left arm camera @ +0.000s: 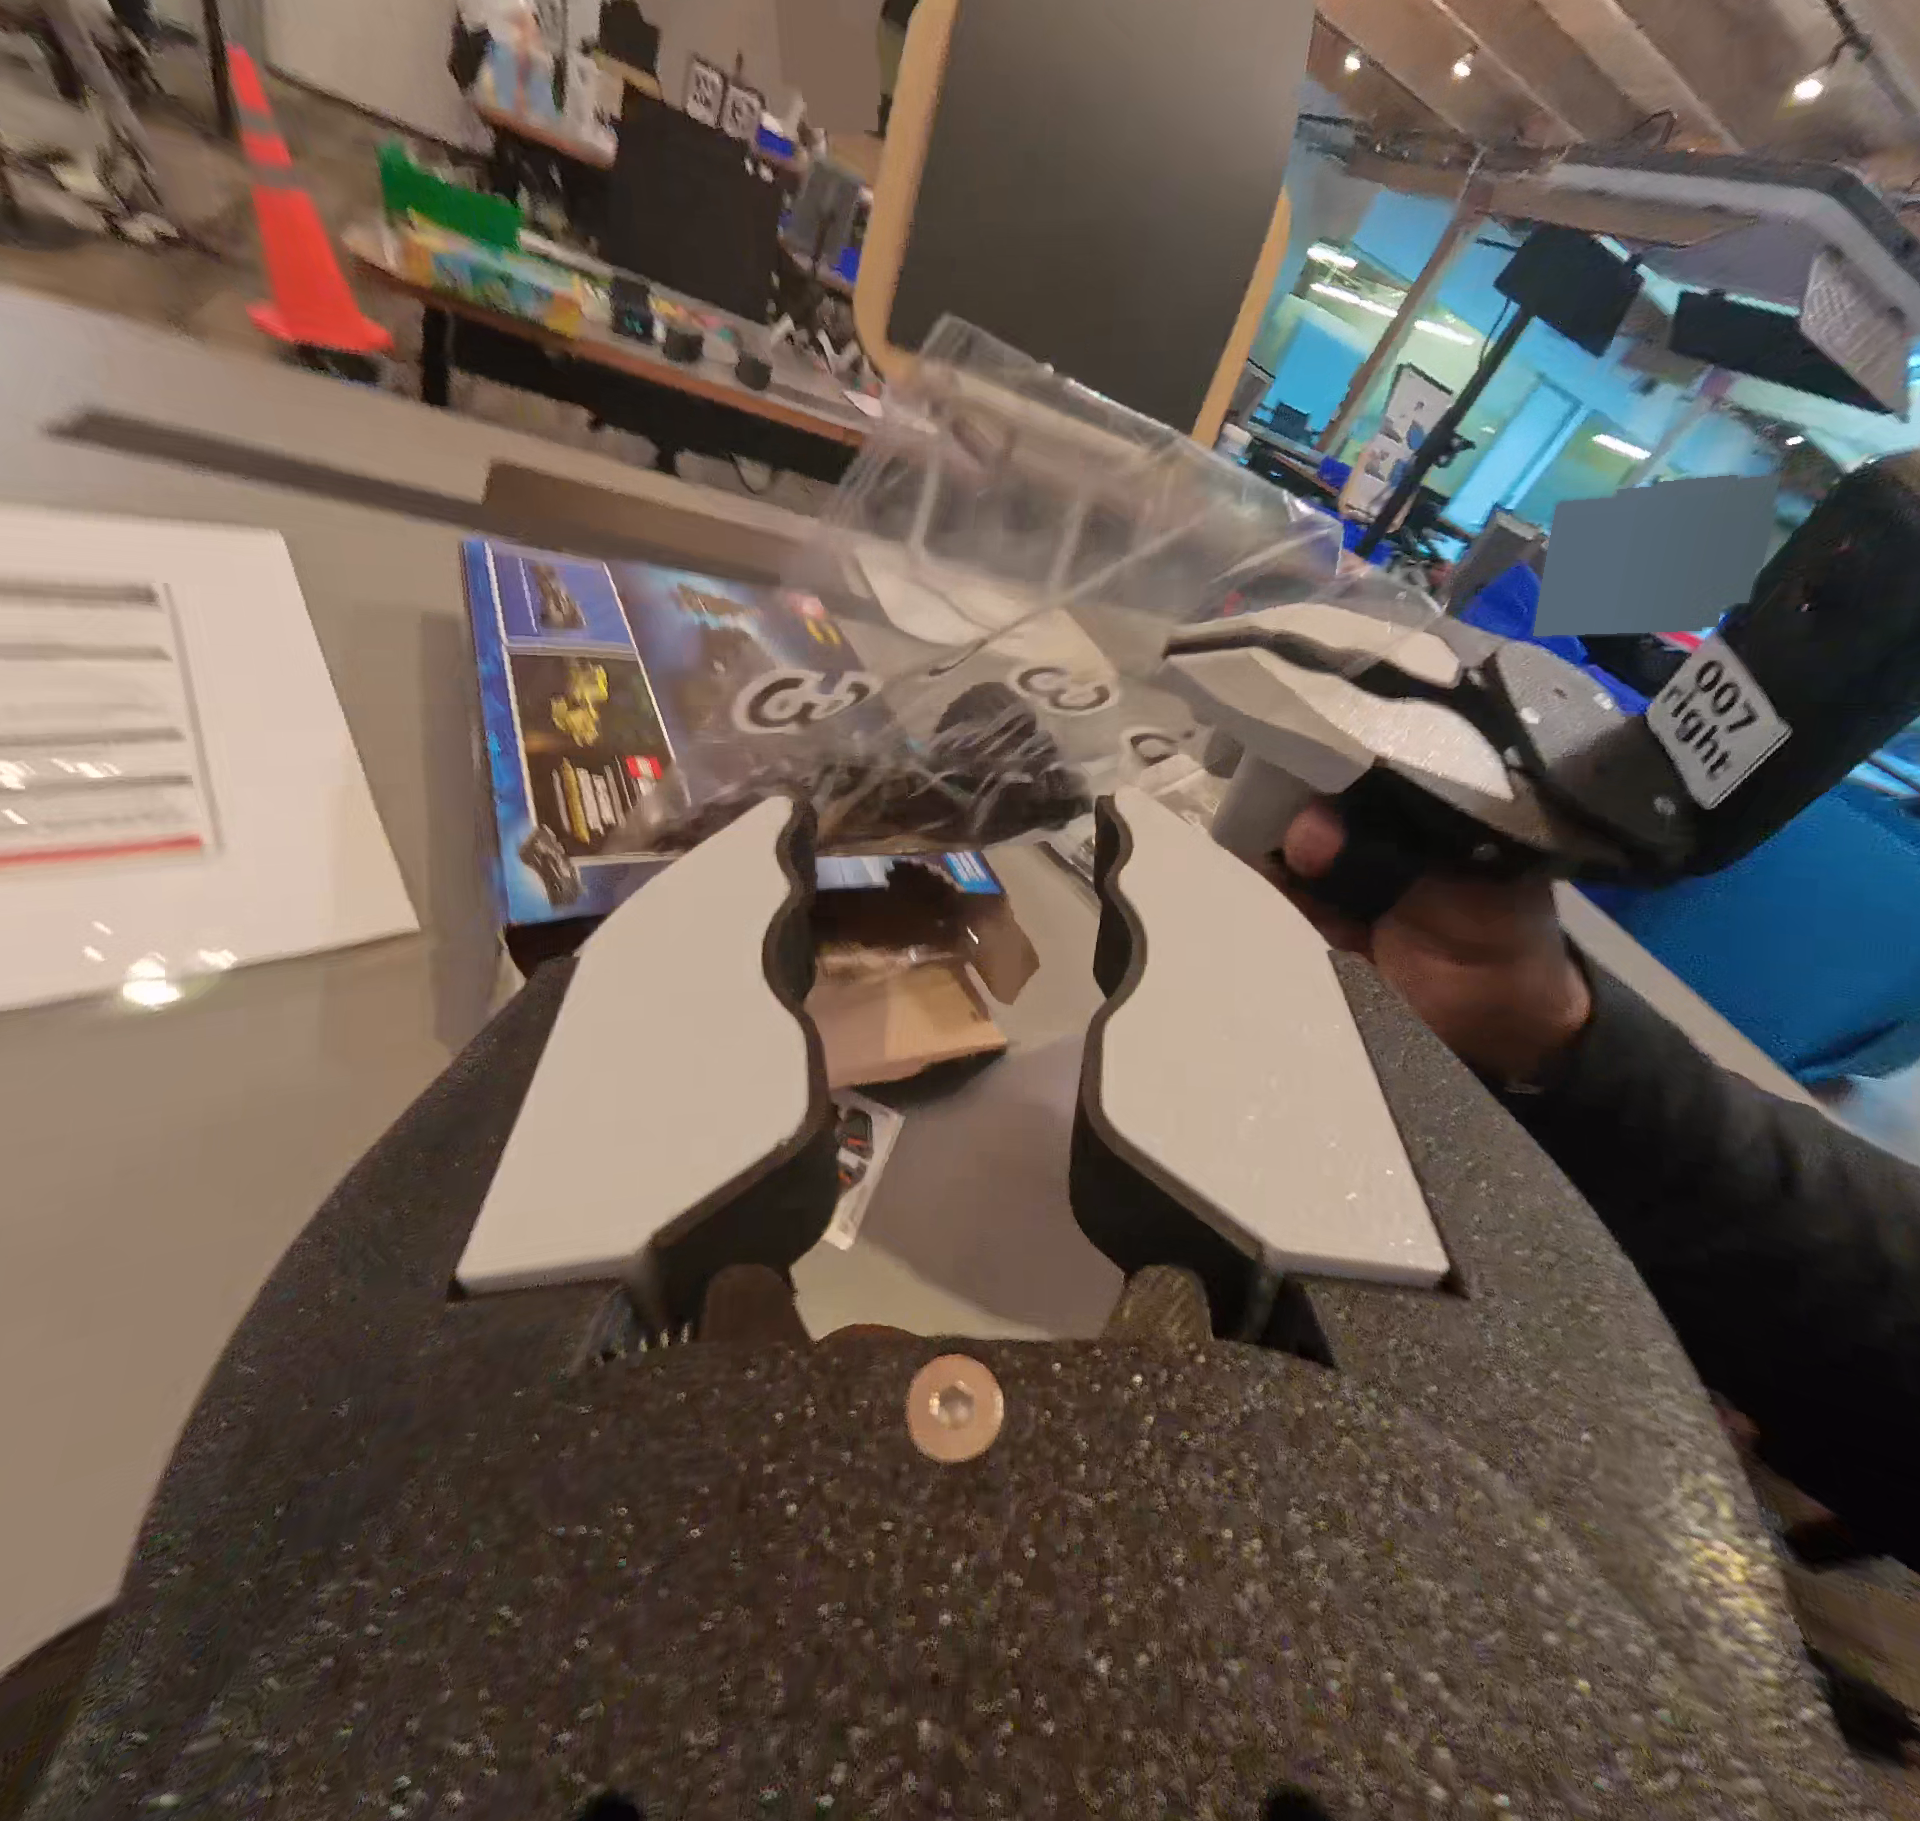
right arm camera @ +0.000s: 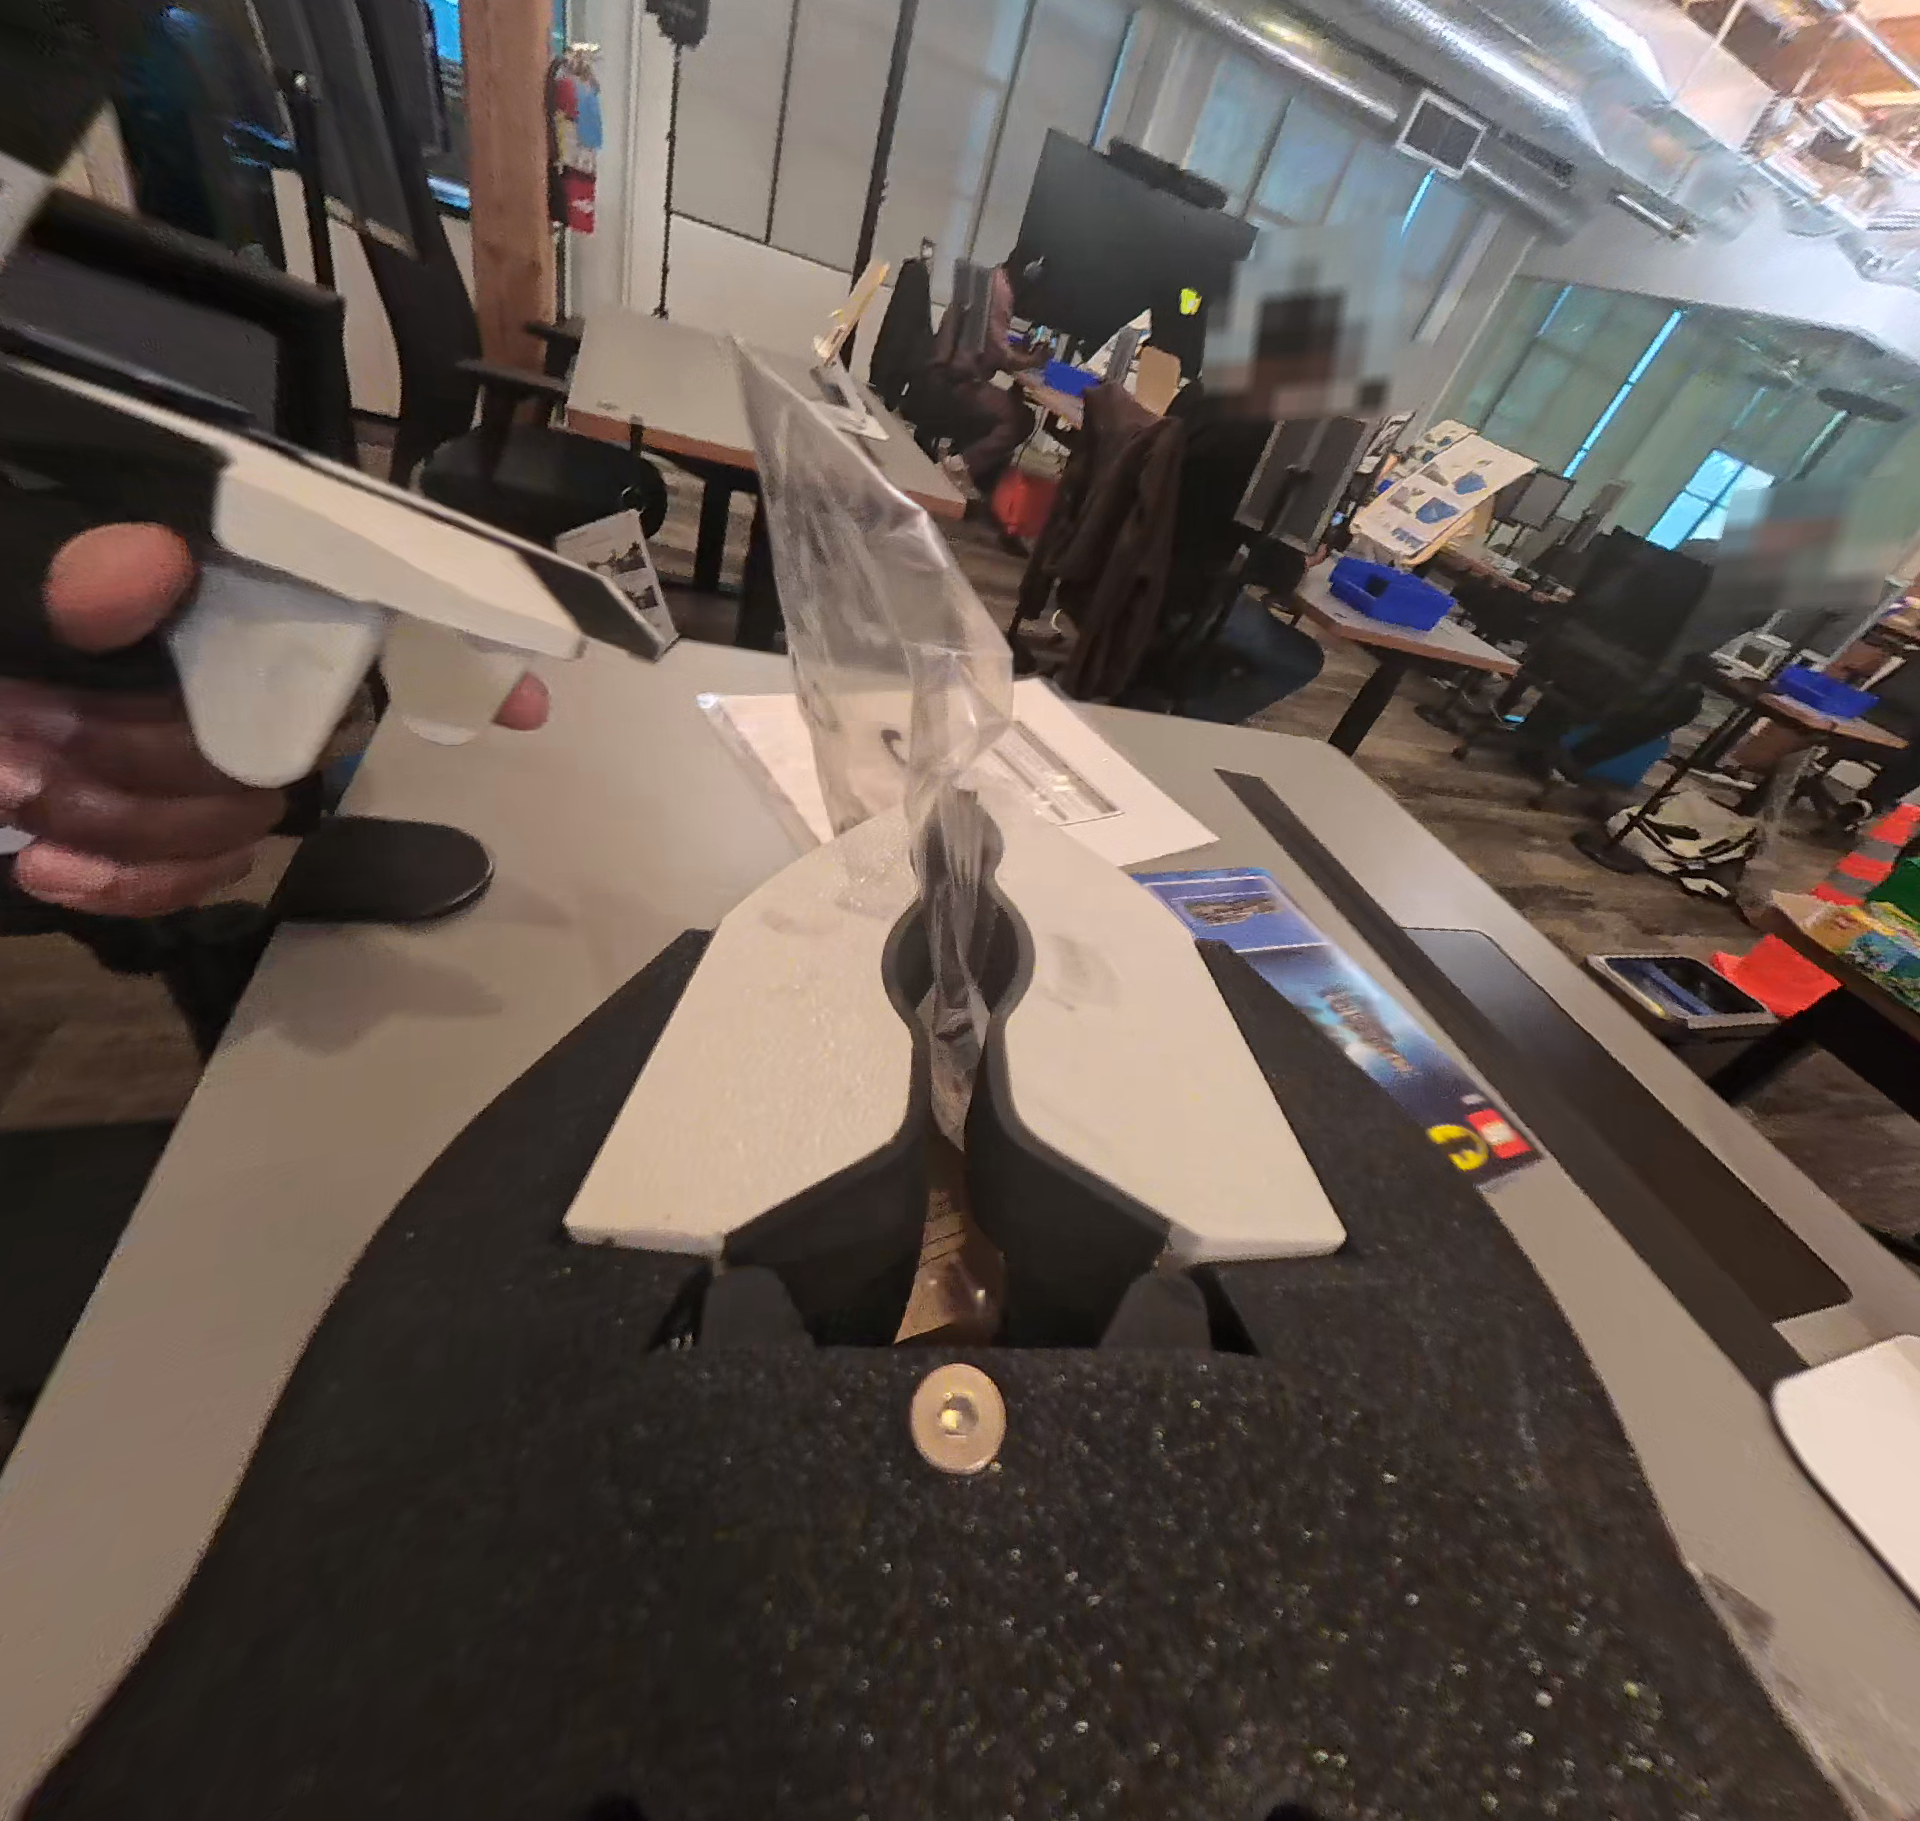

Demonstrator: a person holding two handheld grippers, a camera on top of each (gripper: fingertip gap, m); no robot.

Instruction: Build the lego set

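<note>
Now | L gripper (left arm camera: 951, 836) jaws wide apart, bare | R gripper (right arm camera: 951, 867) clamped on clear bag (right arm camera: 873, 566)

My right claw (right arm camera: 951, 898), pale grey with black pads, pinches a clear plastic bag (right arm camera: 883, 566); at three o'clock lies a blue printed box (right arm camera: 1340, 1013) on grey tabletop (right arm camera: 582, 836)

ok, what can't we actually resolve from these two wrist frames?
- Dark pieces in the clear plastic bag: left wrist view, smeared by blur and creases; kind unreadable.
- Open blue box: inside hidden by the left gripper, jaws apart, and the bag.
- Bag's lower end: right wrist view, hidden behind the right gripper, shut on the bag.
- Background tables: too small, blurred.
</note>
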